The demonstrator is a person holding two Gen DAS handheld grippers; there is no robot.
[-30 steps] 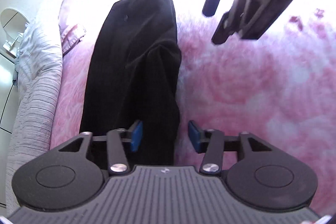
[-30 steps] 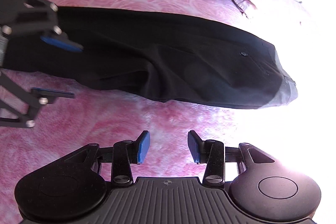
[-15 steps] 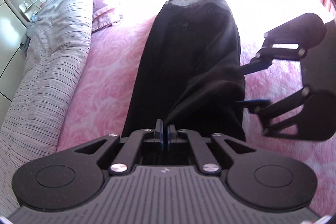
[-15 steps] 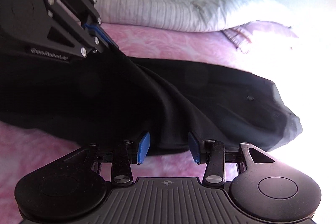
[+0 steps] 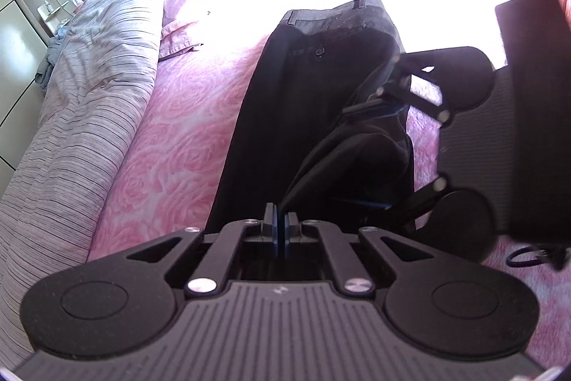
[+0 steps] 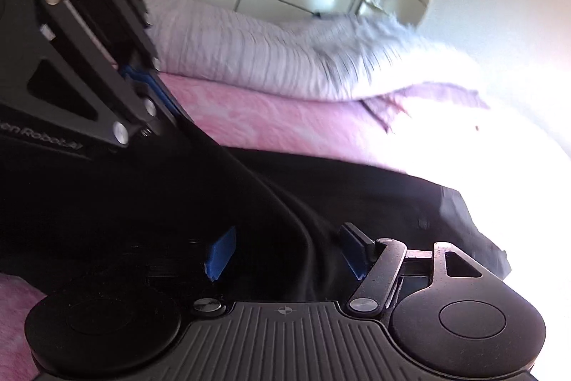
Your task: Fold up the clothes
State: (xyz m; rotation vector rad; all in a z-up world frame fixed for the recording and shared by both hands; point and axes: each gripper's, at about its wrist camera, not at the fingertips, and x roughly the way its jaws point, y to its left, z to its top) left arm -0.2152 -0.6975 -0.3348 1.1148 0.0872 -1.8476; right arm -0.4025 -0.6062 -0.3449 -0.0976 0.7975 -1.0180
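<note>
Black trousers (image 5: pixel 292 102) lie lengthwise on the pink bedspread (image 5: pixel 171 145), waistband at the far, sunlit end. Left gripper (image 5: pixel 280 231): fingers together, clamped on a trouser fold at the near end, fabric lifted off the bedspread. Right gripper (image 6: pixel 285 254): blue fingers (image 6: pixel 219 252) apart, straddling a raised ridge of trouser cloth w/o closing on it. Striped duvet (image 5: pixel 82 102) is bunched along the bedspread's far side from the trousers.

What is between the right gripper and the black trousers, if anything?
Nothing visible. The right gripper is open, and the black trousers already lie between its blue pads. The left gripper is shut on the trousers' lifted end.
</note>
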